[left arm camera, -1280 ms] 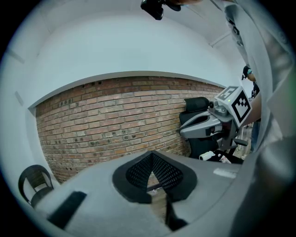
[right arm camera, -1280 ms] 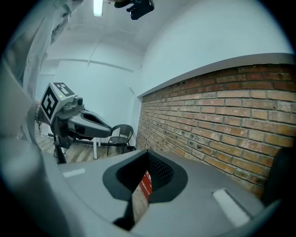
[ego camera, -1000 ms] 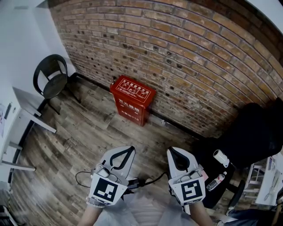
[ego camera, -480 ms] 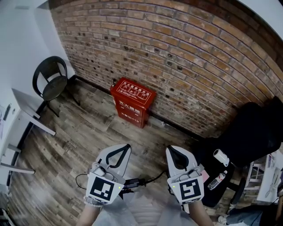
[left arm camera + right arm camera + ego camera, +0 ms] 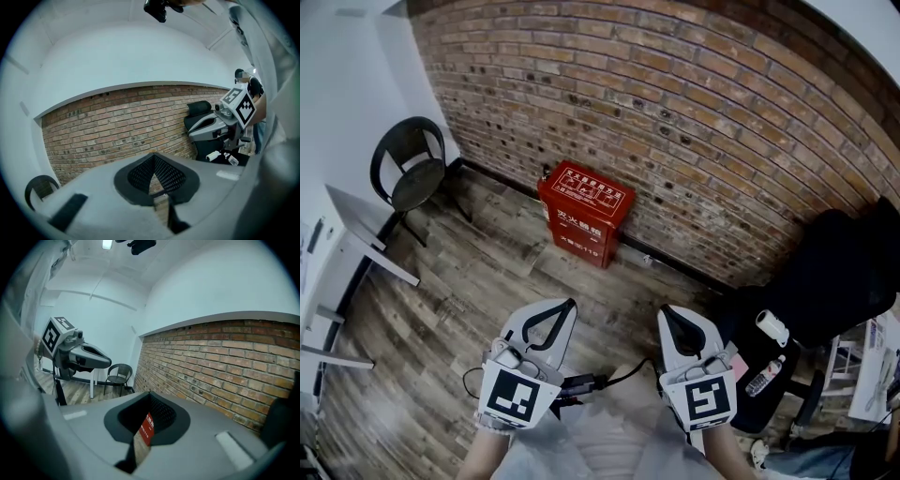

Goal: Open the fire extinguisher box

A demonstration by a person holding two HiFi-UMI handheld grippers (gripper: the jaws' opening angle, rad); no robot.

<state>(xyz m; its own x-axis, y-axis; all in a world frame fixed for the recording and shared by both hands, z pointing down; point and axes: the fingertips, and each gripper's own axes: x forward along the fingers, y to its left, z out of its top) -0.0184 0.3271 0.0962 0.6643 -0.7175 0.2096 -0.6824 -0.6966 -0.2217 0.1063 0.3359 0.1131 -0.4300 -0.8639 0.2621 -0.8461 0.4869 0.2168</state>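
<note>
Jaws pressed together on left gripper point(image 5: 566, 306) and right gripper point(image 5: 667, 313), grey wood-plank floor point(image 5: 478, 272) beneath, closed red metal fire extinguisher box point(image 5: 585, 214) ahead against brick wall point(image 5: 694, 112), black chair point(image 5: 411, 171) ahead-left.

The fire extinguisher box point(image 5: 584, 214) is red, with white characters on its sloping lid and on its front face. The lid is down and the box is closed. It stands upright on the wooden floor with its back against the brick wall, well ahead of the left tool point(image 5: 565, 307) and the right tool point(image 5: 667, 313), nearer the left tool's side.
</note>
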